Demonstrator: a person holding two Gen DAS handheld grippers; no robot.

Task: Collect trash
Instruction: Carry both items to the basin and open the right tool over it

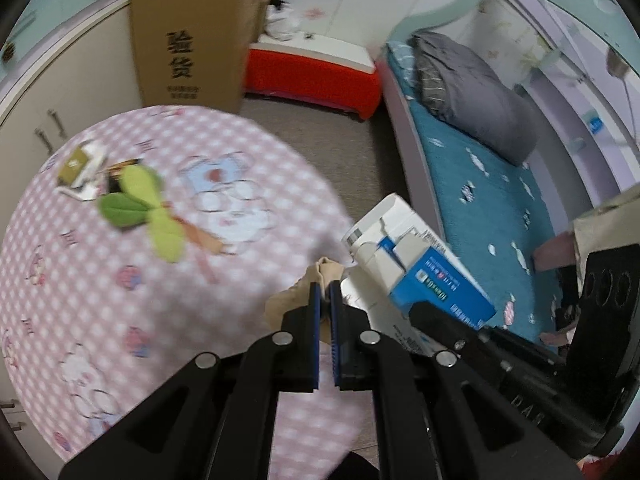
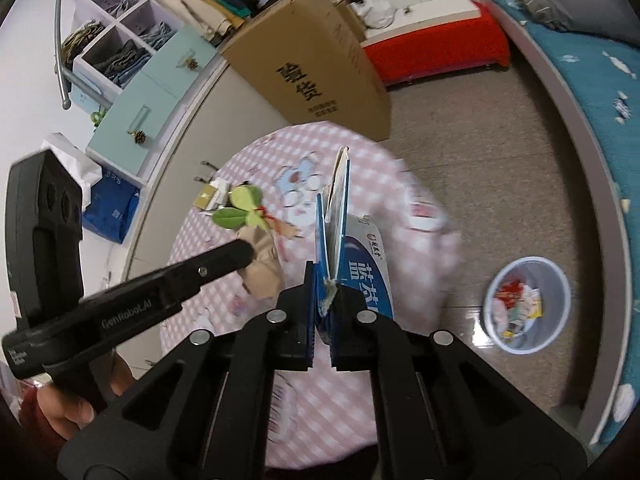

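The left gripper (image 1: 325,300) pinched a soft beige crumpled paper (image 1: 304,284); the right gripper (image 2: 323,292) clamped a light, stiff blue-and-white carton (image 2: 340,208) by its flap edge.

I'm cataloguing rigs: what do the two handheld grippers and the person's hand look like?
Both the left gripper and right gripper are matte black, with angular linkage arms, silver round pivot pins and blue-lined fingers. The left gripper's body bears white "GenRobot.AI" lettering. The bare hand shows a dark red cuff.
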